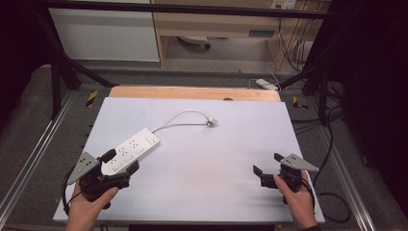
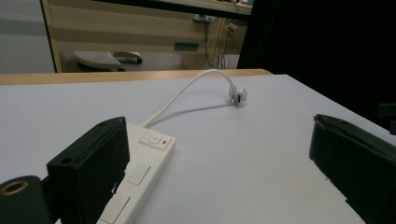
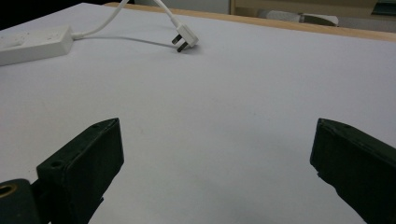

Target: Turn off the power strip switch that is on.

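White table: 1 pwr strip, 2 grippers.

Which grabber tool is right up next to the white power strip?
The left tool. Its jaws sit around the near end of the power strip; the right tool is far across the table, over bare surface.

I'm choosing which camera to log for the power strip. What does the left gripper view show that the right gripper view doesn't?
Left gripper view alone: the power strip's switch with its red mark, and outlet faces close beside the left gripper's own jaw.

Right gripper view alone: the plug's prongs seen near, with bare mat between the right gripper's open jaws.

Both: the white cable, the plug, the strip's end and the pale mat.
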A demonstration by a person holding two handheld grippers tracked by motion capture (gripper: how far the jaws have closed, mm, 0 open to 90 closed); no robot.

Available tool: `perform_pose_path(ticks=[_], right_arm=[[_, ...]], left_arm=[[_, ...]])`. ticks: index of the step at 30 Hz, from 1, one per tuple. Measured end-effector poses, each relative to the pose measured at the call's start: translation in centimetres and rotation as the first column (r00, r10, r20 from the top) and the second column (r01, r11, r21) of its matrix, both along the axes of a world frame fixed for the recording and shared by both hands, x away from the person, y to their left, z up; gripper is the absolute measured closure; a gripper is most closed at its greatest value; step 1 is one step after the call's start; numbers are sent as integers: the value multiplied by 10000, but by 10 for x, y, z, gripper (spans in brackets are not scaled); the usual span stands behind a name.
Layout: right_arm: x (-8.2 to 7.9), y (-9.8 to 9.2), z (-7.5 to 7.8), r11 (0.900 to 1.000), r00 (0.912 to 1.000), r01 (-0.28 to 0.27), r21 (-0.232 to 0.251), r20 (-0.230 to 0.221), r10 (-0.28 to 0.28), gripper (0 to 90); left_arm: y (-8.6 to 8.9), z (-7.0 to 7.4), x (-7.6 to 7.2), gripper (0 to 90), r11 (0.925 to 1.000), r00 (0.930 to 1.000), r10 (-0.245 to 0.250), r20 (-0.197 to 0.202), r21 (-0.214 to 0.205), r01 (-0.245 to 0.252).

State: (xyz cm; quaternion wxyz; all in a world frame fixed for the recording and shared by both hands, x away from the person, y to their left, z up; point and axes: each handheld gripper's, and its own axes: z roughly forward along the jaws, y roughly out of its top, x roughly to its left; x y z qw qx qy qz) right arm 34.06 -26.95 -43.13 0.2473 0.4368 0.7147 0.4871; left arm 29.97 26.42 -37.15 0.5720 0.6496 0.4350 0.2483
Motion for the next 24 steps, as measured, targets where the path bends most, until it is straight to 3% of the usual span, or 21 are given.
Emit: perform_pose_path(ticks=[24], right_arm=[[-1, 1, 0, 9999, 10000, -46, 104, -31, 47, 29]], left_arm=[[14, 28, 13, 57, 9994, 9992, 339, 210, 4, -339]])
